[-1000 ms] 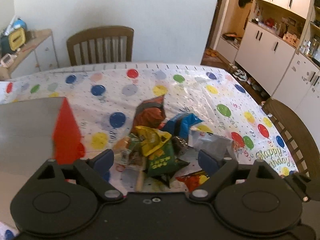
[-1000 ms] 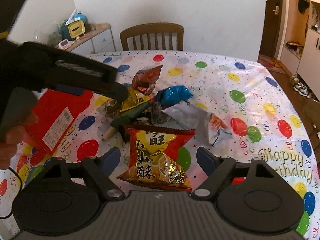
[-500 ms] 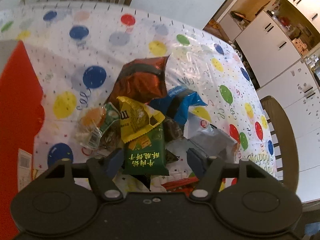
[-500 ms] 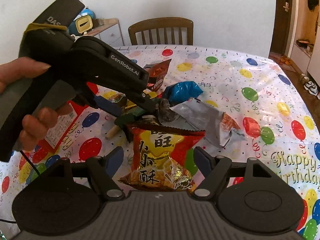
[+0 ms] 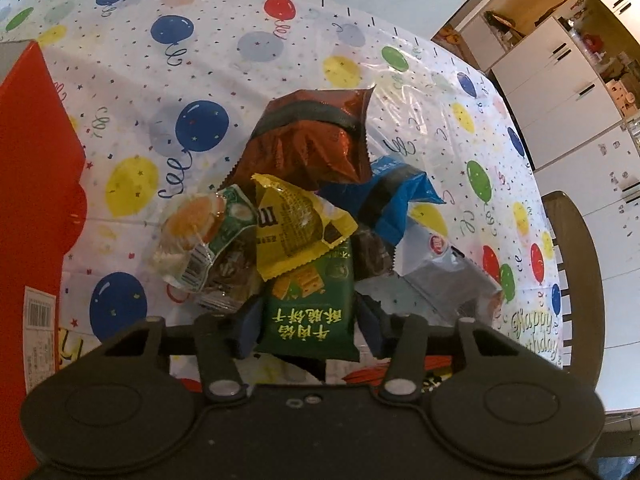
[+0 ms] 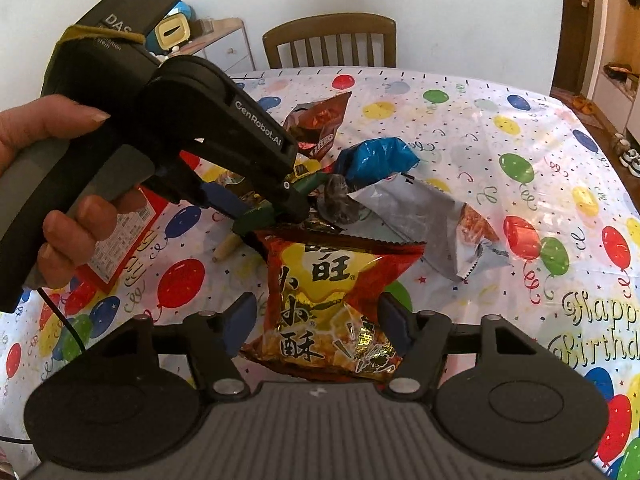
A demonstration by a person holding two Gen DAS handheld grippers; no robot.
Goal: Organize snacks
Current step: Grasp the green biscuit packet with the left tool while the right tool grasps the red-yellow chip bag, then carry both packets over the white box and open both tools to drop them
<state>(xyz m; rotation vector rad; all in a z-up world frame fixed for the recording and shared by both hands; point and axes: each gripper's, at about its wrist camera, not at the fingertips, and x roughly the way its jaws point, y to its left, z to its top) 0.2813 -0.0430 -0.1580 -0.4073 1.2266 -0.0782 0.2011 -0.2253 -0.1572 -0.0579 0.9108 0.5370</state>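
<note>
left gripper (image 5: 306, 320): we have the fingers on either side of the green cracker pack (image 5: 310, 308), pads at or nearly at its edges; we can't tell whether they already pinch it. We judge it goes first because it pokes out of the heap toward us.
green cracker pack: near edge of the snack pile, its far end tucked under the yellow packet (image 5: 298, 224), so a lift may drag that one along.
right gripper (image 6: 316, 322): fingers spread, straddling the red-and-yellow chip bag (image 6: 332, 300) without squeezing; we read this as staging for a later pick.
red-and-yellow chip bag: nearest us of the pile, lying flat.
rest of pile: brown foil bag (image 5: 312, 140) behind the green pack, blue bag (image 5: 386, 196) to its right, silver bag (image 5: 444, 268) further right, clear-wrapped pastry (image 5: 200, 232) to its left. All overlap, so nothing is sorted yet.
red box (image 5: 34, 208): left of the pile; likely the destination, we guess.
surface: balloon-print plastic tablecloth (image 5: 192, 64), glossy, so packs should slide.
room: wooden chair (image 6: 332, 42) beyond the pile, white cabinets (image 5: 568, 80) off to its right.
</note>
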